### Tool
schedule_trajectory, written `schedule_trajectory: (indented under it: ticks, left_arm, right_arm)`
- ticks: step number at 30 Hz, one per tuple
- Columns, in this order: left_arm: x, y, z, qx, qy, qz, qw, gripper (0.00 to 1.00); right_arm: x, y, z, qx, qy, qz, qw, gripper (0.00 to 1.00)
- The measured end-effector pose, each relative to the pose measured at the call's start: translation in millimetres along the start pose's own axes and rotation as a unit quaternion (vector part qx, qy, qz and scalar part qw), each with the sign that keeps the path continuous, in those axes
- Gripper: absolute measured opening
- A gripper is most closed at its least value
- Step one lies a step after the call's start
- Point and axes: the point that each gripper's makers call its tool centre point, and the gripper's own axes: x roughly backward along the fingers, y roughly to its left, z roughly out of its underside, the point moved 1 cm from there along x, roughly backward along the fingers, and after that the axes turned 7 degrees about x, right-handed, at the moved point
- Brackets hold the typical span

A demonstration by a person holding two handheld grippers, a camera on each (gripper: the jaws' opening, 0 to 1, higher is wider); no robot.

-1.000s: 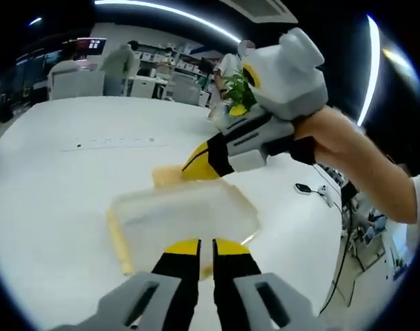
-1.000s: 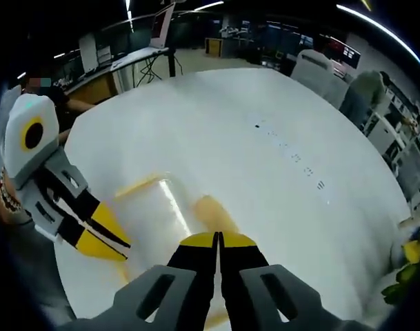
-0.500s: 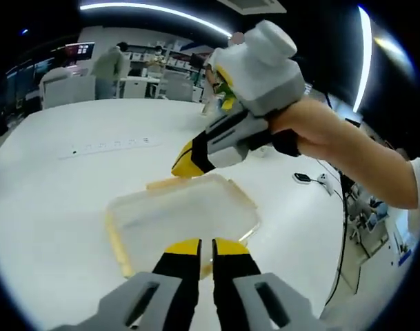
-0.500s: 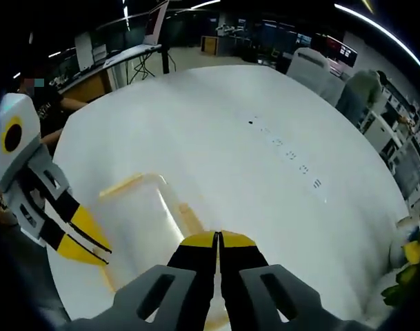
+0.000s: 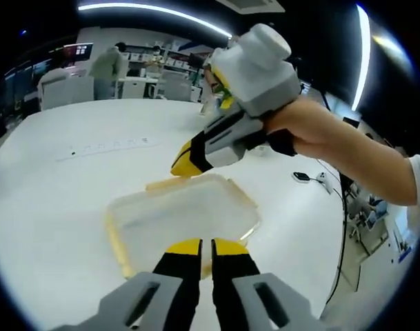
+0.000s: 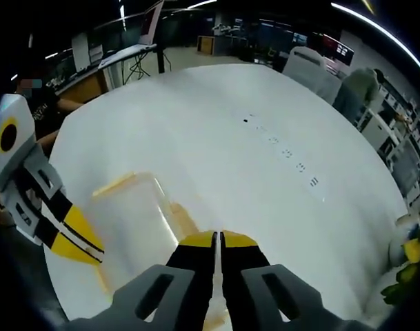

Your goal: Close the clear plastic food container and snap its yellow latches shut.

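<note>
1. The clear rectangular plastic food container [image 5: 182, 219] lies flat on the round white table [image 5: 51, 179], its lid already down; pale yellow latches run along its edges, and I cannot tell which are snapped.
2. The left gripper [image 5: 199, 246] points at the container's near long edge, its yellow-tipped jaws drawn almost together with only a thin gap and nothing between them. The container sits just ahead of these tips, its long axis running across them.
3. The right gripper [image 5: 182, 162], held in a person's hand [image 5: 292, 124], hovers over the far edge, just above the yellow latch [image 5: 170, 183] there. In the right gripper view its own jaws [image 6: 217, 240] are pressed together and empty, and that latch [image 6: 184, 219] lies just ahead of them, slightly left.
4. Judged from this, the right gripper is the nearer tool for the far latch: a short push down onto it. The left gripper sits over the near edge, ready to brace or press there.
</note>
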Motion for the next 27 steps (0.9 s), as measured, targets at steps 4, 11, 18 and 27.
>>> schedule_trajectory:
  ticks: [4, 11, 18, 27]
  left_arm:
    - [0, -0.6, -0.1, 0.001, 0.003, 0.001, 1.0000, 0.00]
    - [2, -3.8, -4.1, -0.065, 0.007, 0.001, 0.9979, 0.12]
    - [4, -23.9, -3.6, -0.162, 0.012, 0.041, 0.9858, 0.23]
    - [-2, -22.9, 8.3, -0.269, 0.039, 0.030, 0.9618, 0.35]
  right_arm:
    - [7, 4, -3.0, 0.030, 0.000, -0.008, 0.9995, 0.07]
    - [20, 21, -11.1, 0.161, 0.018, -0.041, 0.9859, 0.30]
    - [26, 43, 0.1, 0.248, 0.091, -0.138, 0.9545, 0.40]
    - [14, 38, -5.0, 0.301, 0.154, -0.164, 0.9267, 0.41]
